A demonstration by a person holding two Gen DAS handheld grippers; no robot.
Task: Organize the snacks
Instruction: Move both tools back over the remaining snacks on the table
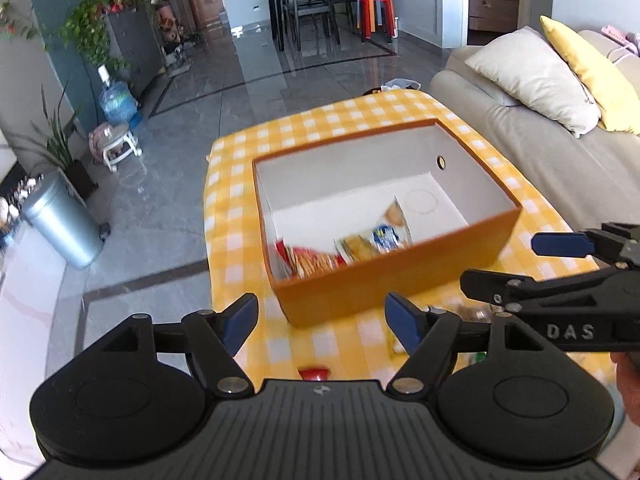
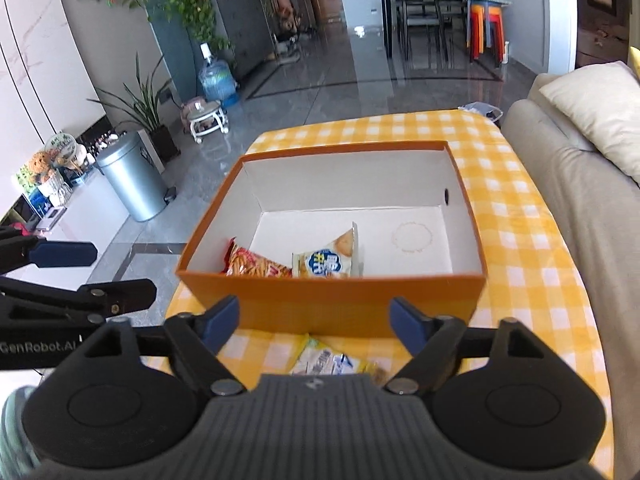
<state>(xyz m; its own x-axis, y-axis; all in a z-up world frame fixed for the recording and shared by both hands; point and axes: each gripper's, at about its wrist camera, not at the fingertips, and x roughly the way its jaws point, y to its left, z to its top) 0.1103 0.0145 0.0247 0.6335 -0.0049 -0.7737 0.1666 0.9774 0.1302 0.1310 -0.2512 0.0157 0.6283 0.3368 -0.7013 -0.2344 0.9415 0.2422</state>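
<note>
Two snack packets [image 2: 296, 262] lay in the orange box [image 2: 332, 300], near-left corner. Left gripper [image 1: 322, 320] and right gripper [image 2: 316, 320] both spread, empty. Yellow packet [image 2: 336, 362] sat on table [image 2: 532, 280] by its near edge, unpacked.

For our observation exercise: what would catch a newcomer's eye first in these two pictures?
The orange box in the middle of the yellow checked tablecloth, white inside. Two snack packets lie at its near end: a red one beside a yellow-and-blue one. Both grippers, left and right, stand open and empty before it.
</note>
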